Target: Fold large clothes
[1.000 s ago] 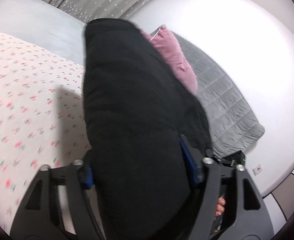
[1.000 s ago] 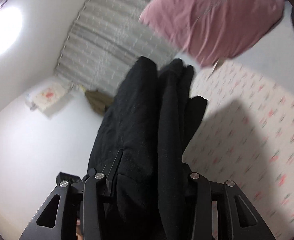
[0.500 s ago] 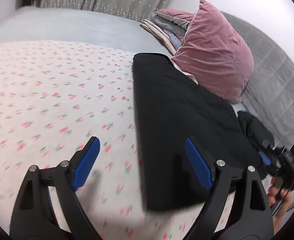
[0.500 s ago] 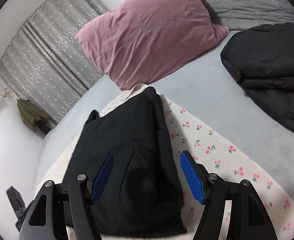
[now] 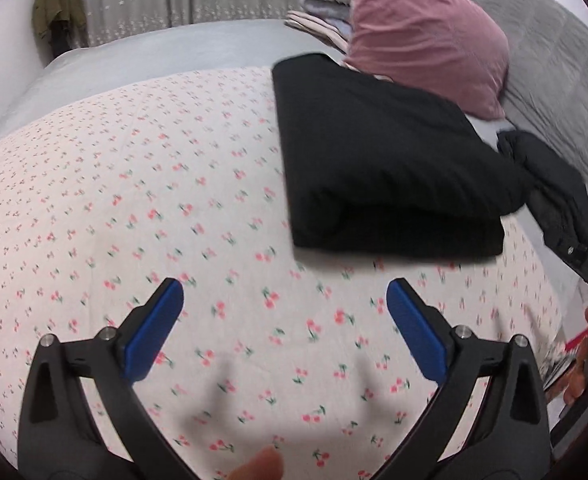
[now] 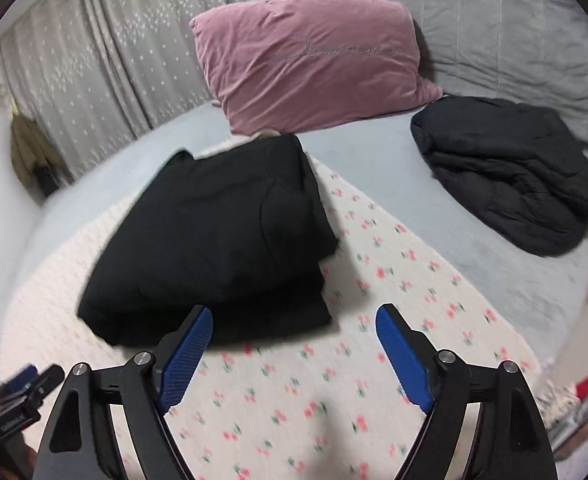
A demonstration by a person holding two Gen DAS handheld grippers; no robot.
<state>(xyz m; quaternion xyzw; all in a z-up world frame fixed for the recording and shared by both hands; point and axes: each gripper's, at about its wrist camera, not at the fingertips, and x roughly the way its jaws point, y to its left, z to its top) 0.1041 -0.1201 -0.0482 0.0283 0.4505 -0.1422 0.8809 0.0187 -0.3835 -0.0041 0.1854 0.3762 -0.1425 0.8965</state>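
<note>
A: Where is the folded black garment [image 5: 382,160] lying now?

B: It is lying on the cherry-print sheet [image 5: 133,200], with its far end just in front of the pink pillow [image 6: 310,60]. In the right wrist view it is also showing as a flat black stack [image 6: 213,232].

A: Is the left gripper [image 5: 285,316] holding it?

B: No. Its jaws have just been opening and are standing very wide, with only the sheet between the blue pads. The garment is lying beyond the right pad, apart from it.

A: And the right gripper [image 6: 294,336]?

B: Its jaws have also just been opening and are standing wide, gripping nothing. The left pad is reaching the near edge of the garment in the picture; I cannot tell if it is touching.

A: What else is near the pillow?

B: A dark quilted jacket [image 6: 510,168] is lying to the right of the pillow, on the grey bedcover [image 6: 374,148], and well apart from the garment.
</note>
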